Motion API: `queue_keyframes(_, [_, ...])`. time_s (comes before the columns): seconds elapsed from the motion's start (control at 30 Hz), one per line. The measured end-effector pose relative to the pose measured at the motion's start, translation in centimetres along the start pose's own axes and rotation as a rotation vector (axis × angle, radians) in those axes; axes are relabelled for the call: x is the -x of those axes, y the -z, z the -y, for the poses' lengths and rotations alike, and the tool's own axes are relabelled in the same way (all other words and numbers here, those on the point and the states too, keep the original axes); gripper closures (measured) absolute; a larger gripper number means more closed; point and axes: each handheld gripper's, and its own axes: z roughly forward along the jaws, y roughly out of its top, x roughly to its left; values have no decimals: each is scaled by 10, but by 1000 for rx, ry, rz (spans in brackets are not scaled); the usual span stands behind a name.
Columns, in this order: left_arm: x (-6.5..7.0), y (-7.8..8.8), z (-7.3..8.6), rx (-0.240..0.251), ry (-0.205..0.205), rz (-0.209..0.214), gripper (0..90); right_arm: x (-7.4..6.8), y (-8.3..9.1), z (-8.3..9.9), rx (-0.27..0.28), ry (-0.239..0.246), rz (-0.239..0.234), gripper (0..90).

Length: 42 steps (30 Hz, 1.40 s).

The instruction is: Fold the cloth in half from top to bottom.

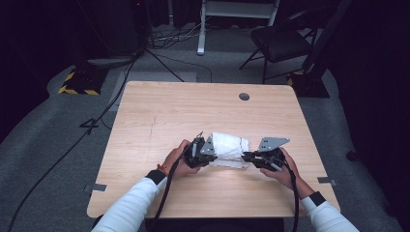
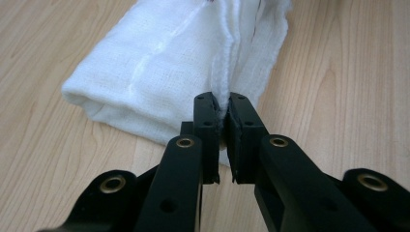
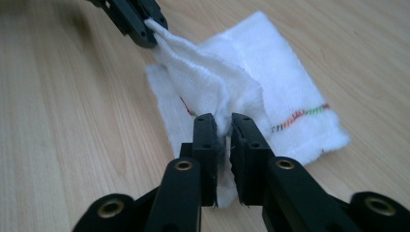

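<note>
Right gripper (image 3: pixel 223 126) jaws pinched on white cloth (image 3: pixel 270 92), its multicoloured stitching here; left gripper (image 2: pixel 222 108) jaws likewise clamping cloth edge

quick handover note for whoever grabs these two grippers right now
Left gripper: shut on an edge of the white cloth.
Right gripper: pinching another part of that edge.
Cloth: folded bundle near the middle of the wooden table, between both grippers, one layer lifted.
Done: both grips taken.
Left, probably: lift and spread or refold the cloth; the aim is unclear.
</note>
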Motion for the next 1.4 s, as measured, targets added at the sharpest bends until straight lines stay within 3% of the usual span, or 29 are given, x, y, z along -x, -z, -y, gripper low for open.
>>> queue_keyframes(0.2, [2, -6, 3, -26, -7, 14, 833, 1, -2, 11, -20, -20, -11, 817])
queue_keyframes(0.4, [4, -13, 7, -52, -7, 28, 812, -1, -9, 15, -50, -10, -7, 820])
queue_keyframes(0.7, [6, -6, 14, -49, 13, 26, 789, -6, -7, 19, -54, -9, -27, 771])
queue_keyframes(1.0, [9, 1, 14, -33, 21, 19, 758, -9, 7, 23, -30, -20, -13, 684])
queue_keyframes(1.23, [3, 10, 13, 1, 49, -20, 615, -4, 16, 18, 8, -35, 28, 608])
queue_keyframes(1.4, [0, 12, 11, 32, 91, -76, 436, 1, 17, 14, 18, -48, 71, 545])
